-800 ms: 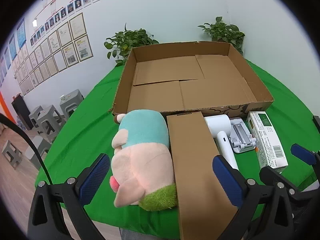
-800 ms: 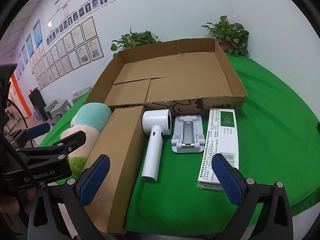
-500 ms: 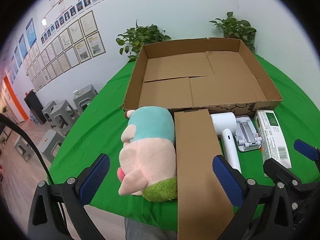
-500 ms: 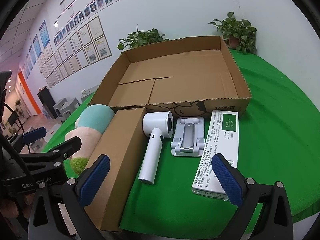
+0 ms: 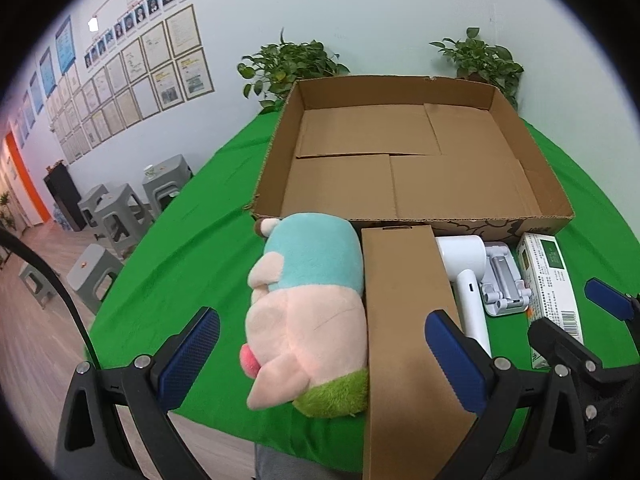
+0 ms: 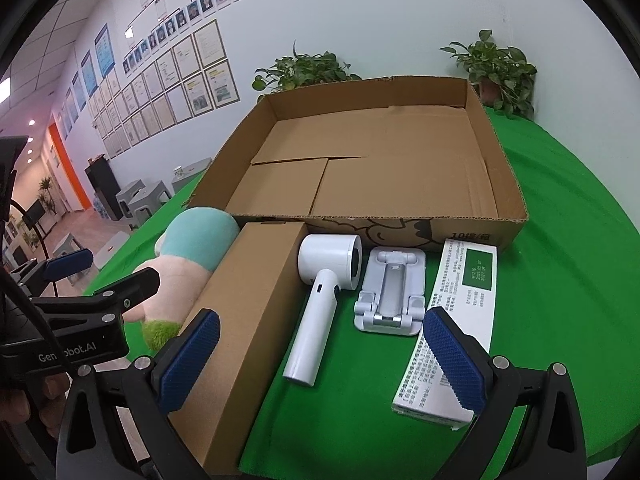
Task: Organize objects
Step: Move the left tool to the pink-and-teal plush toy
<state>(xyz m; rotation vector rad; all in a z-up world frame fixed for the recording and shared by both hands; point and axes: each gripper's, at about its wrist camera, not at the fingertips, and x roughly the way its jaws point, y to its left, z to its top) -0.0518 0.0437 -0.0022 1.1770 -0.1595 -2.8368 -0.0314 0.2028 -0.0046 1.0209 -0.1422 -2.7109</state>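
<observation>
A wide, shallow cardboard tray (image 5: 532,176) (image 6: 508,184) with nothing in it sits at the back of the green table. In front of it lie, side by side, a plush pig toy (image 5: 308,312) (image 6: 188,264), a long brown box (image 5: 404,320) (image 6: 248,312), a white hair dryer (image 5: 464,272) (image 6: 320,300), a grey folding stand (image 5: 502,284) (image 6: 390,292) and a white and green carton (image 5: 548,276) (image 6: 460,312). My left gripper (image 5: 320,364) hangs open above the plush toy and brown box. Over the dryer, my right gripper (image 6: 316,364) stands open too. Neither touches anything.
The green cloth table (image 5: 192,248) ends close to me. Two potted plants (image 5: 292,68) (image 6: 496,68) stand behind the tray by the wall. Grey stools (image 5: 116,216) stand on the floor at the left. A hand (image 6: 24,396) holds the left gripper's body.
Both views have shifted a little: the tray and the row of objects sit slightly further right and higher in the pictures. Both grippers stay wide open and nothing on the table has moved.
</observation>
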